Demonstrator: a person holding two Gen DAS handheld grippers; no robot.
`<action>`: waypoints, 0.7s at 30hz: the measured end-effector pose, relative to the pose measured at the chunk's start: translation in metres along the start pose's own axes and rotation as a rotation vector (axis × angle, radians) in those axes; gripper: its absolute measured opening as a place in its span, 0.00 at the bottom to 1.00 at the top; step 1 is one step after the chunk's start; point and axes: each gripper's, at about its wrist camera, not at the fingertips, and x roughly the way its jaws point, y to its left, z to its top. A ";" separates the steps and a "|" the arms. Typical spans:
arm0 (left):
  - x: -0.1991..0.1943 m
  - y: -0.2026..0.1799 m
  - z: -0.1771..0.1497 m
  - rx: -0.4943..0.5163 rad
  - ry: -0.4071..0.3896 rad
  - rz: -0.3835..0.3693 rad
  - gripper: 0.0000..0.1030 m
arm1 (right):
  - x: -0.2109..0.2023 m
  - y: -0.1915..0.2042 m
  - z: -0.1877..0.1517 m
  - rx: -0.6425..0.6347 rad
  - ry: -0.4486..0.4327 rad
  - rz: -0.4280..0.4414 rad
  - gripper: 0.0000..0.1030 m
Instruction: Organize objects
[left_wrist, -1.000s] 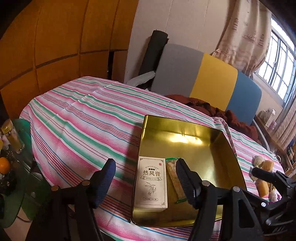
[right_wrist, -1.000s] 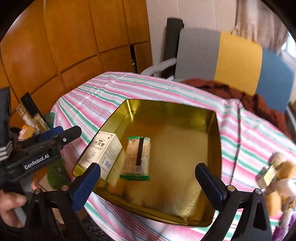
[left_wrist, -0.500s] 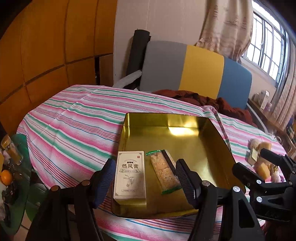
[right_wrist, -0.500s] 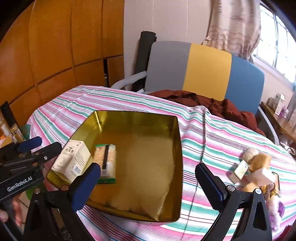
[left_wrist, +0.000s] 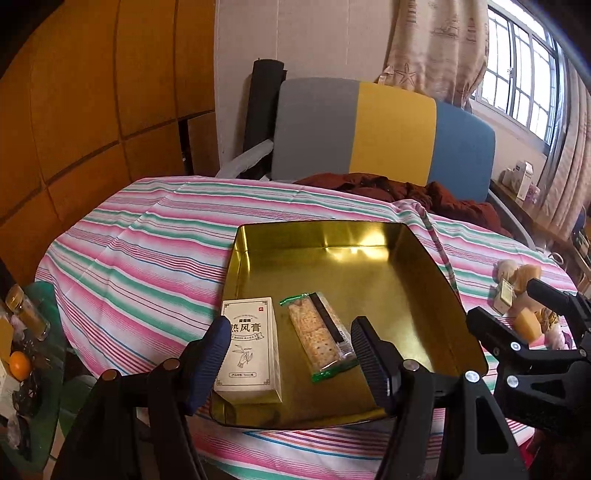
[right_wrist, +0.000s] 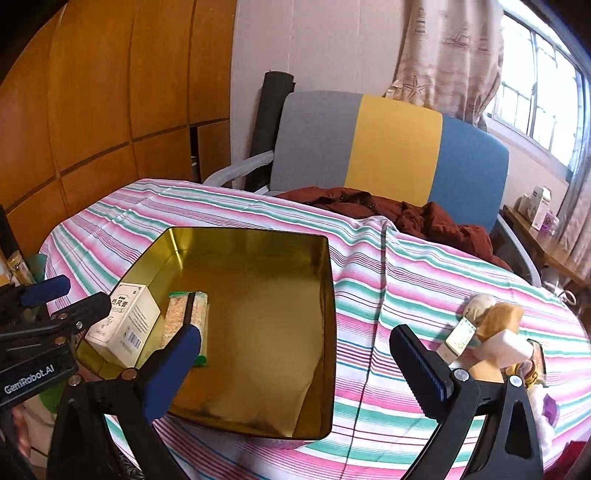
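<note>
A gold tin (right_wrist: 255, 236) sits on the striped tabletop (right_wrist: 406, 280), holding a white box (left_wrist: 251, 347) and a cracker pack (left_wrist: 317, 332) side by side at its near left. The remaining items (right_wrist: 491, 332) lie in a small heap at the right, outside the tin. Both the left gripper (left_wrist: 288, 362) and the right gripper (right_wrist: 295, 365) are spread apart and empty. The heap looks light and partly soft; a grip across a firm block's flat sides seems safest.
</note>
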 end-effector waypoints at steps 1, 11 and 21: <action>-0.001 -0.001 0.000 0.003 -0.001 -0.003 0.66 | 0.000 -0.001 -0.001 0.005 0.000 0.000 1.00; -0.001 -0.007 -0.002 0.022 0.009 -0.010 0.66 | -0.009 -0.004 -0.005 0.008 -0.029 -0.007 1.00; -0.003 -0.002 0.001 0.012 -0.004 -0.013 0.66 | -0.008 -0.004 -0.004 0.000 -0.037 -0.030 1.00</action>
